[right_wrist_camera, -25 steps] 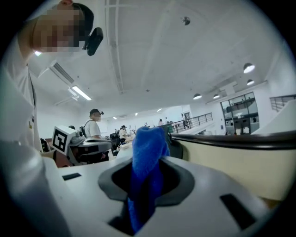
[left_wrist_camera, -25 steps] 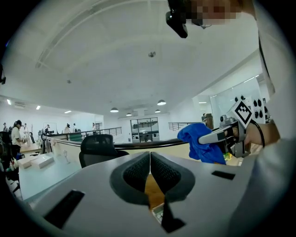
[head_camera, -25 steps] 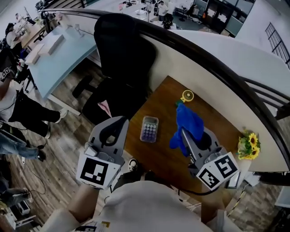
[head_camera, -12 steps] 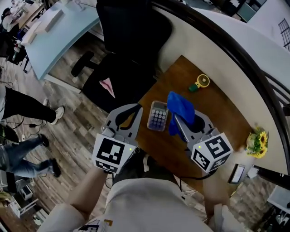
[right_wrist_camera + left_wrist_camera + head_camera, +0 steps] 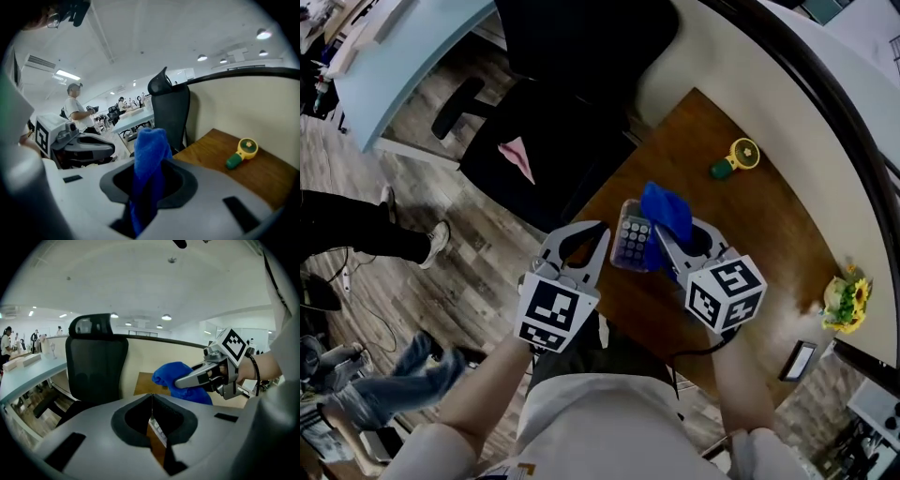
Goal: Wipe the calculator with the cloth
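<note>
A small calculator (image 5: 631, 242) lies on the brown desk (image 5: 741, 220) near its left edge. My right gripper (image 5: 659, 234) is shut on a blue cloth (image 5: 666, 209), and the cloth hangs over the calculator's right side. In the right gripper view the cloth (image 5: 150, 143) stands up out of the shut jaws of that gripper (image 5: 146, 173). My left gripper (image 5: 602, 229) is shut with nothing held, its tips just left of the calculator. In the left gripper view its jaws (image 5: 151, 401) meet in a line, with the cloth (image 5: 176, 378) beyond.
A yellow and green toy (image 5: 734, 157) lies at the desk's far side. Yellow flowers (image 5: 847, 305) stand at the right edge, near a small dark device (image 5: 797, 361). A black office chair (image 5: 572, 66) stands left of the desk. People are at far tables (image 5: 77, 110).
My right gripper has carried the cloth left, from beside the calculator to over its right side. The left gripper has closed in on the calculator's left edge.
</note>
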Demonstrator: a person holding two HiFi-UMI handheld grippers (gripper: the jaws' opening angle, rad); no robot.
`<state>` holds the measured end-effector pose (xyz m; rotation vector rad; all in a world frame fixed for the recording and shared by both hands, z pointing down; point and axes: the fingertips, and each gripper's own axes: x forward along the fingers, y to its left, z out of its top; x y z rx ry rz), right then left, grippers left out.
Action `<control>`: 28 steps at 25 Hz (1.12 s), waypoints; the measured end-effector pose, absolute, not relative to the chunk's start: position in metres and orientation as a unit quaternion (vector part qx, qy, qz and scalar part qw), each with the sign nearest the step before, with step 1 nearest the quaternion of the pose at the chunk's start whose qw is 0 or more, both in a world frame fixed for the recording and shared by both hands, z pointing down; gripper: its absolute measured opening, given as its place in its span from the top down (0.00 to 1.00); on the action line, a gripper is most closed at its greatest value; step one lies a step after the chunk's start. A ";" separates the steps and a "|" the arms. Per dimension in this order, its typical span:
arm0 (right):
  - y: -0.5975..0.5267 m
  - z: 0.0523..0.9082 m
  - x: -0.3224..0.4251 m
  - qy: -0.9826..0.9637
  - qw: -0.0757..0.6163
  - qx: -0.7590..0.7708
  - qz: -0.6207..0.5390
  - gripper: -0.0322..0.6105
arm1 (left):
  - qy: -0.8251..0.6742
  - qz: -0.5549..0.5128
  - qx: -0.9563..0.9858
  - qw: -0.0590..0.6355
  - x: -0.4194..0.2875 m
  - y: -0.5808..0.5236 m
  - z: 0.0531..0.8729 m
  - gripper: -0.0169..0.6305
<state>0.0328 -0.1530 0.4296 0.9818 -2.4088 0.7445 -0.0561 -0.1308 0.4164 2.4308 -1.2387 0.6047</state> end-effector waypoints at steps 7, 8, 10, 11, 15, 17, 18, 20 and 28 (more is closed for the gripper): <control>-0.160 0.495 0.032 -0.853 0.259 0.352 0.287 0.80 | -0.404 0.253 0.850 0.226 -0.044 -0.127 0.496 0.96; -0.159 0.503 0.031 -0.851 0.265 0.350 0.288 0.80 | -0.399 0.256 0.849 0.233 -0.042 -0.125 0.506 0.96; -0.157 0.517 0.031 -0.847 0.273 0.345 0.298 0.80 | -0.390 0.260 0.847 0.250 -0.037 -0.122 0.524 0.96; -0.157 0.522 0.031 -0.846 0.275 0.343 0.302 0.80 | -0.386 0.262 0.846 0.259 -0.034 -0.120 0.533 0.96; -0.156 0.529 0.020 -0.848 0.279 0.328 0.307 0.80 | -0.368 0.263 0.838 0.305 -0.026 -0.113 0.557 0.96; -0.156 0.531 0.010 -0.852 0.280 0.317 0.307 0.80 | -0.362 0.262 0.834 0.324 -0.025 -0.111 0.566 0.96; -0.156 0.532 0.005 -0.854 0.283 0.312 0.306 0.80 | -0.361 0.262 0.832 0.330 -0.024 -0.110 0.570 0.96; -0.157 0.537 -0.004 -0.856 0.291 0.301 0.302 0.80 | -0.360 0.258 0.830 0.338 -0.023 -0.110 0.576 0.97; -0.157 0.562 -0.017 -0.853 0.352 0.264 0.281 0.80 | -0.373 0.228 0.826 0.356 -0.023 -0.112 0.575 0.97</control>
